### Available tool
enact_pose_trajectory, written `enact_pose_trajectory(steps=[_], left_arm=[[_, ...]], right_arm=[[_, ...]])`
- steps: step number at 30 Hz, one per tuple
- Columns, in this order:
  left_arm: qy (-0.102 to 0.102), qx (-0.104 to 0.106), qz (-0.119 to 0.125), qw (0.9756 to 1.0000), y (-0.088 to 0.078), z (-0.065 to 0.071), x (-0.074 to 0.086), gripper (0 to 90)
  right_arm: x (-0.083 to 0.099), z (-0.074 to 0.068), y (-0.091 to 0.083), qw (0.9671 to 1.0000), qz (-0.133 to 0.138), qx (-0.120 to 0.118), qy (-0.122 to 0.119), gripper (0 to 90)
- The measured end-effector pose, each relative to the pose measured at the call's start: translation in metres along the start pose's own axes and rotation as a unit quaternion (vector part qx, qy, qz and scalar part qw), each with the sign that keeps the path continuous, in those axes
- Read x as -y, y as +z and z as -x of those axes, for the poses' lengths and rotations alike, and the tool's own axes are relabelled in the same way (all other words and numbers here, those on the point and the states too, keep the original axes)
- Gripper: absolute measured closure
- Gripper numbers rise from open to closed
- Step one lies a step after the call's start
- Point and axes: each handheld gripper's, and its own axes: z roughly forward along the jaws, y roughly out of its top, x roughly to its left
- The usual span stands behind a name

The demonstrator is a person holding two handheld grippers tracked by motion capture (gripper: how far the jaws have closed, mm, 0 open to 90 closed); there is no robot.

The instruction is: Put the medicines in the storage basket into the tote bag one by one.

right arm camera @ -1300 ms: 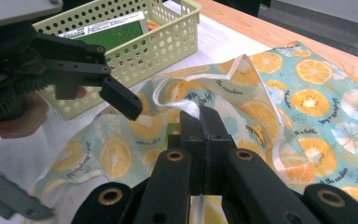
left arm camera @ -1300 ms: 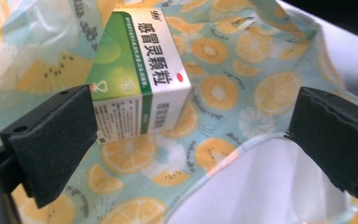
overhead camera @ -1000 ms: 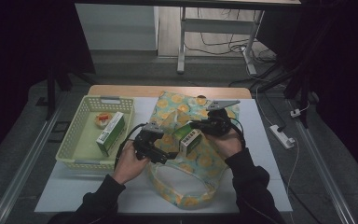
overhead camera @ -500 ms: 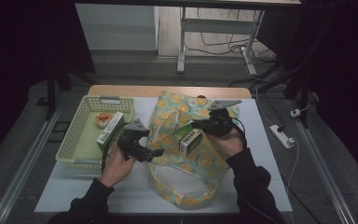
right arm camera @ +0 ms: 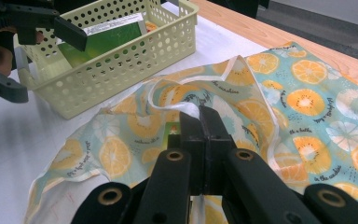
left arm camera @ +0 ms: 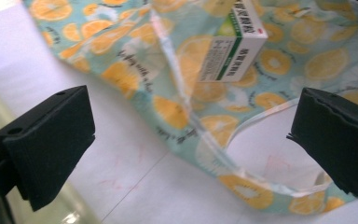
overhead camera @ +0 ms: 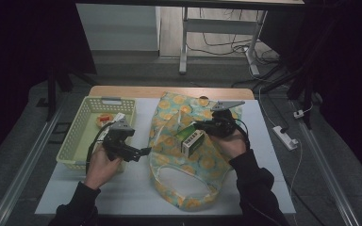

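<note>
Orange-slice cloth marks the bag, spread flat on the white table in front of you, beside the pale yellow basket. Above the bag hangs a green-and-white box. Your right gripper has its jaws pressed together at the bag's hem; whether it also carries the box, I cannot tell. Your left gripper hovers between basket and bag, jaws spread wide with nothing between them. Another green box lies in the basket.

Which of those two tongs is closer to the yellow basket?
The left. The left tongs hang open just beside the yellow basket, between it and the orange-print bag. The right tongs are over the bag, farther off.
</note>
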Motion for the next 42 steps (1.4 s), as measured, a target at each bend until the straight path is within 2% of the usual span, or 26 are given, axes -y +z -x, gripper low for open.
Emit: enact_pose_trajectory(steps=[11,12,20,24,28,36,42], left_arm=[[-0.024,-0.042,0.004,0.9988,-0.019,-0.015,0.010,0.0],[-0.030,-0.047,0.005,0.9984,-0.022,-0.018,0.013,0.0],[-0.040,-0.073,0.005,0.9965,-0.036,-0.028,0.020,0.0],[-0.045,-0.104,0.005,0.9935,-0.043,-0.036,0.025,0.0],[-0.067,-0.125,0.001,0.9899,-0.048,-0.049,0.033,0.0],[-0.092,-0.142,-0.032,0.9850,-0.045,-0.062,0.045,0.0],[-0.098,-0.153,-0.065,0.9812,-0.036,-0.067,0.049,0.5]], right_arm=[[0.000,0.000,-0.001,1.0000,0.001,0.001,0.000,89.4],[0.000,0.000,-0.001,1.0000,0.001,0.001,0.000,89.4],[0.000,-0.001,0.000,1.0000,0.000,-0.001,-0.002,89.3],[0.000,-0.001,0.000,1.0000,0.001,-0.001,-0.002,89.3],[0.000,-0.001,0.001,1.0000,0.001,-0.002,-0.003,89.2],[0.000,-0.002,0.001,1.0000,-0.001,-0.003,-0.003,89.2],[0.000,-0.002,0.001,1.0000,-0.002,-0.003,-0.003,89.1]])
